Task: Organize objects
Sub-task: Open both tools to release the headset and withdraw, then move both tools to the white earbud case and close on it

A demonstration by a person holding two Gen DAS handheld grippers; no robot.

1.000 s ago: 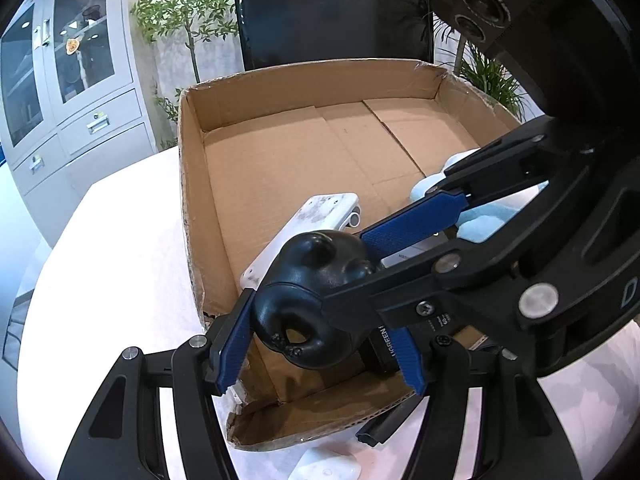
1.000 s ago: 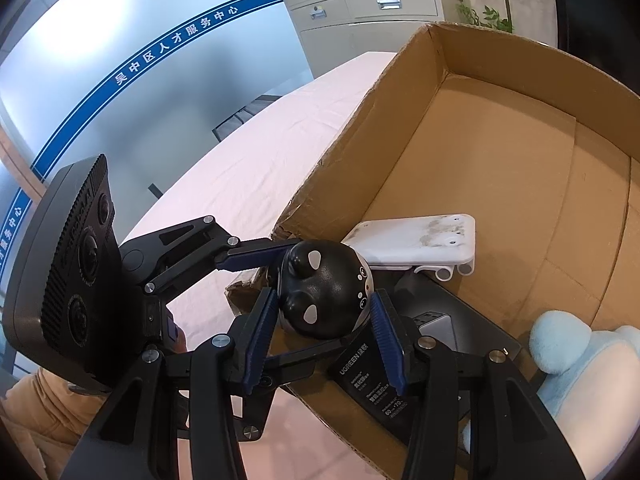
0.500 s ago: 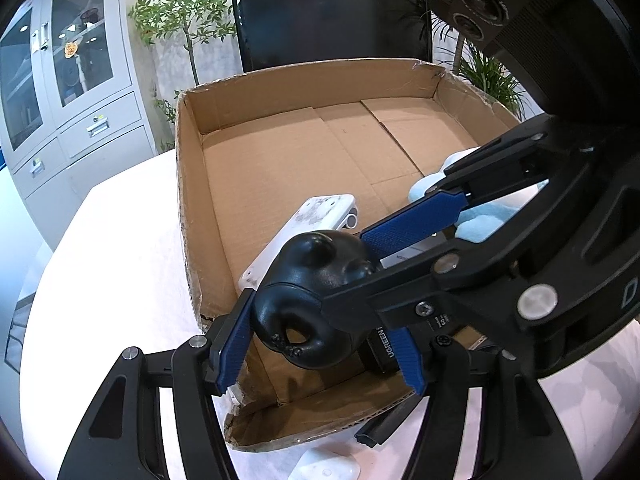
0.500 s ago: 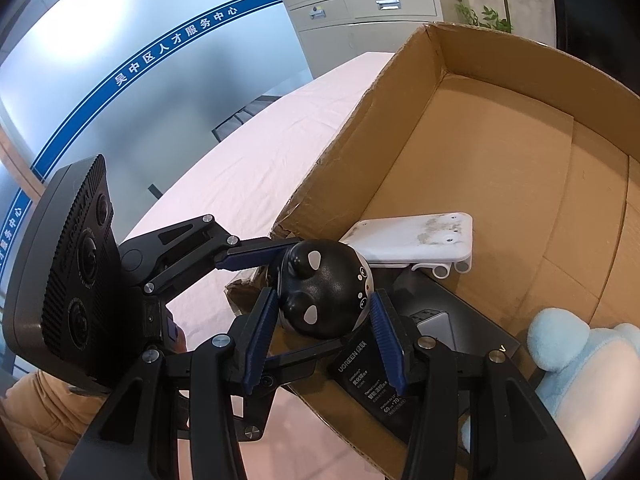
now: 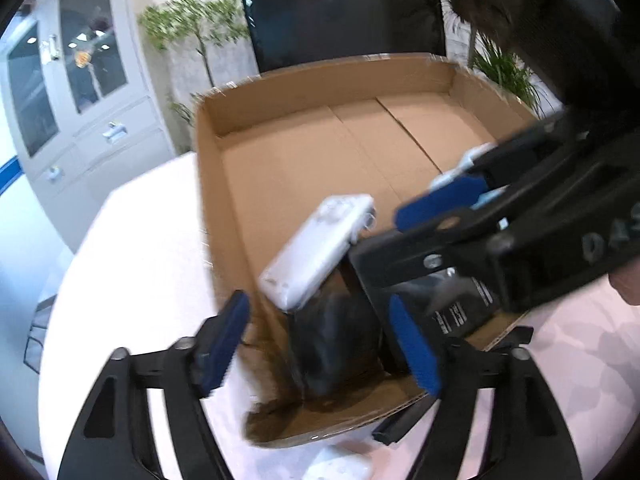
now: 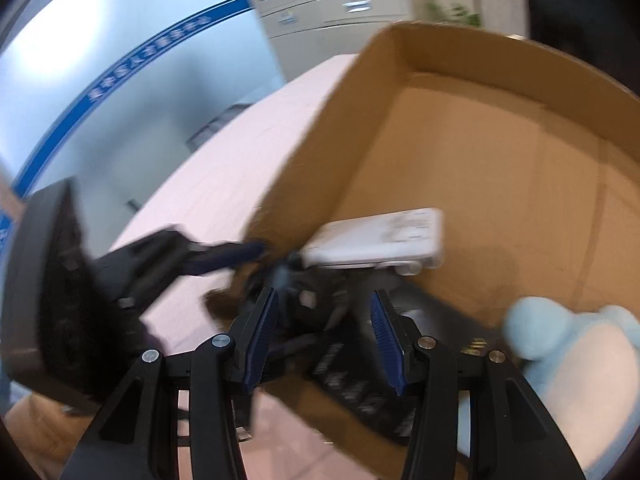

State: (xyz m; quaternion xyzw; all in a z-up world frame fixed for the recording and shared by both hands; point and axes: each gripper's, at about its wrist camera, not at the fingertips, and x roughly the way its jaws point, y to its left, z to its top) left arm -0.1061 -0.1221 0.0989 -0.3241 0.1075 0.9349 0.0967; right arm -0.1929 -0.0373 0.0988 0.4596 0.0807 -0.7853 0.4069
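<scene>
A blurred round black toy [image 5: 336, 344] lies in the near corner of the cardboard box [image 5: 304, 88], free of both grippers. It also shows in the right wrist view [image 6: 316, 300]. My left gripper [image 5: 320, 340] is open, its blue pads wide on either side of the toy. My right gripper [image 6: 322, 340] is open too, just above the toy. A white device [image 5: 316, 248] rests tilted next to the toy, and a black packaged item [image 5: 464, 312] lies beside it.
A light blue plush [image 6: 576, 352] sits in the box at the right. A white object [image 5: 340, 464] lies on the pink-white table [image 5: 132, 248] in front of the box. A monitor [image 5: 344, 12], plants and grey cabinets [image 5: 80, 92] stand behind.
Both grippers were shut on the black toy; both have opened and the toy has dropped into the box's near corner. The views are motion-blurred.
</scene>
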